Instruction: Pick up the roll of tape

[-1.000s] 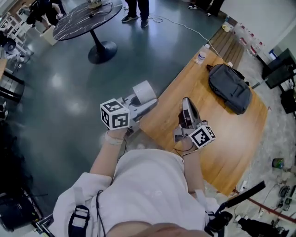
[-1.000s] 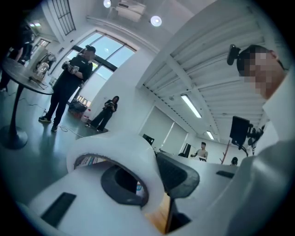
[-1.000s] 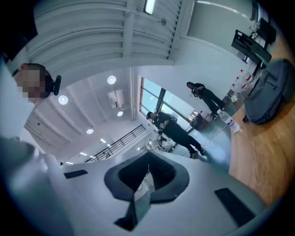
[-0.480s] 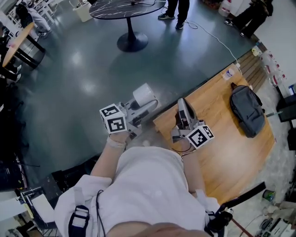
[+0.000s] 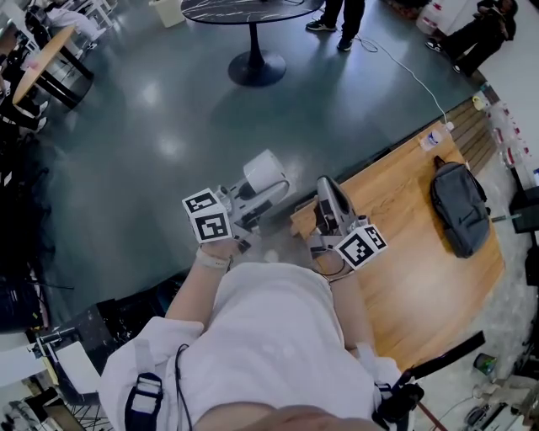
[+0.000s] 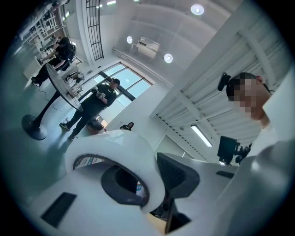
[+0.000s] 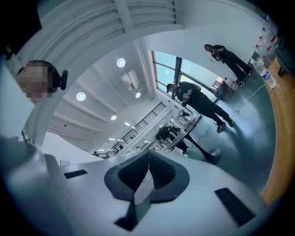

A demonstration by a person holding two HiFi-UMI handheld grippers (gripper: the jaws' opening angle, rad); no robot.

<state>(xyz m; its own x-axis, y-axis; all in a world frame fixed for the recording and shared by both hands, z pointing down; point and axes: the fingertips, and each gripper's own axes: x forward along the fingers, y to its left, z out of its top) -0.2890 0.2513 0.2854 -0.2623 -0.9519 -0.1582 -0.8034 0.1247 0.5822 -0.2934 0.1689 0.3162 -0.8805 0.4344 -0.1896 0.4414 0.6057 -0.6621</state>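
A white roll of tape is held up in the air by my left gripper, which is shut on it. In the left gripper view the roll fills the middle: one dark pad sits inside its core and the other presses its outer side. My right gripper is beside it to the right, over the corner of the wooden platform. In the right gripper view its dark pads meet with nothing between them.
A grey backpack and a water bottle are on the wooden platform at the right. A round black table stands on the grey floor at the top, with people standing near it. A white cable runs across the floor.
Both hands have swung across the room: the platform and backpack have slid to the right in the head view and the round table has come closer to the middle. The tape stays held.
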